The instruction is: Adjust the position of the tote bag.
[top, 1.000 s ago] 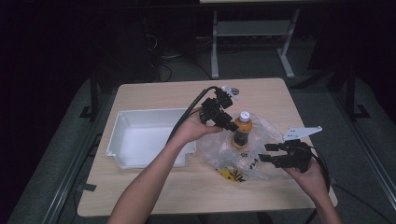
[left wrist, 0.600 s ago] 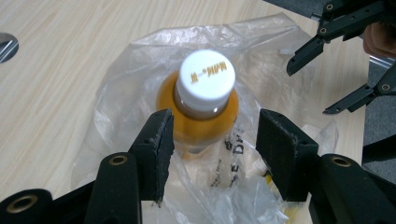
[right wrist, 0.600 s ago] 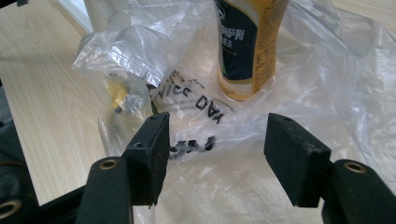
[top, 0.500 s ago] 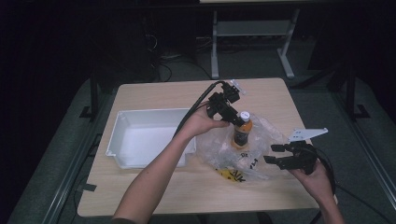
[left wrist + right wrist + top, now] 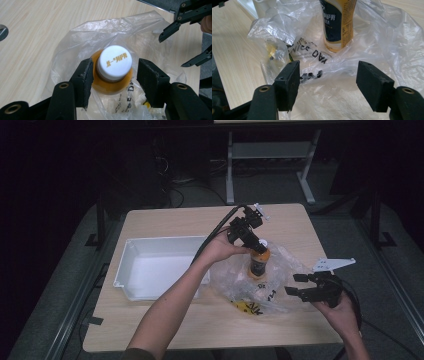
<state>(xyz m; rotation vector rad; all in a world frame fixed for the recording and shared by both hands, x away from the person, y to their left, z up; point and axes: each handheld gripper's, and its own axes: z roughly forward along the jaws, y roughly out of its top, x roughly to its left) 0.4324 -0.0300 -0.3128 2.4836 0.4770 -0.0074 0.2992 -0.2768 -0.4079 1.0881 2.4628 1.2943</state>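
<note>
Bottle [image 5: 259,262] of orange drink, white-capped, upright on the worktop [image 5: 165,317] amid a crumpled clear plastic bag [image 5: 280,290], just right of the white tray [image 5: 150,265]. Likely fairly heavy with liquid, rigid in the wall, smooth and a little slippery on the label; best taken at the neck or shoulder just under the cap [image 5: 114,62], where the ridge would stop a slip. Bag thin, limp, crinkly, apt to cling and drag along; best pinched at a free edge or held down flat.

Left tongs [image 5: 253,241] angled steeply down over the bottle top from the far left, hand behind, forearm across the tray's near corner. Jaws open, straddling the cap and neck, one pad close to the shoulder, the other apart; nothing gripped yet.

Right tongs [image 5: 300,286] low at the bag's right edge, pointed left toward the bottle, wrist near level. Jaws wide open over the printed plastic, holding nothing.
</note>
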